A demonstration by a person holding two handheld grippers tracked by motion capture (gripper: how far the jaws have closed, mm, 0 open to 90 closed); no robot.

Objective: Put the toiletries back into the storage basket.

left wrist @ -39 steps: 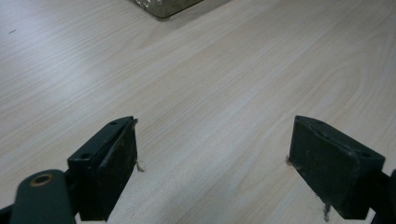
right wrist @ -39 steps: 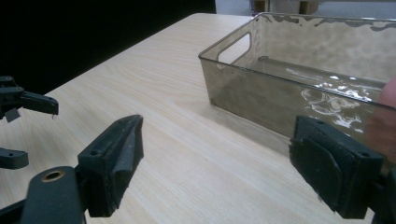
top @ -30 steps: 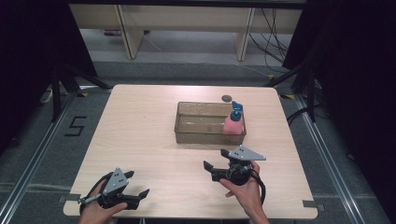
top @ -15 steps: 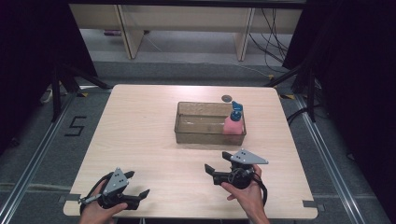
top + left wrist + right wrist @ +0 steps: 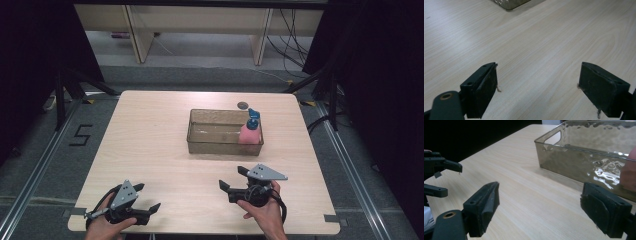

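Two hand-held grippers, left [image 5: 131,209] and right [image 5: 239,181], hover with jaws spread and empty over the pale wooden table [image 5: 150,145]; the pink bottle with blue pump [image 5: 249,131] stands inside the smoky translucent plastic bin [image 5: 215,142], apparently nothing yet begun

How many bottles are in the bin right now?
1: a pink bottle with a blue cap stands at the right end of the clear bin. Nothing else visible inside.

So there's a clear smoky plastic bin [image 5: 215,145] mid-surface, with a pink bottle [image 5: 249,133], blue capped, upright in its right end.
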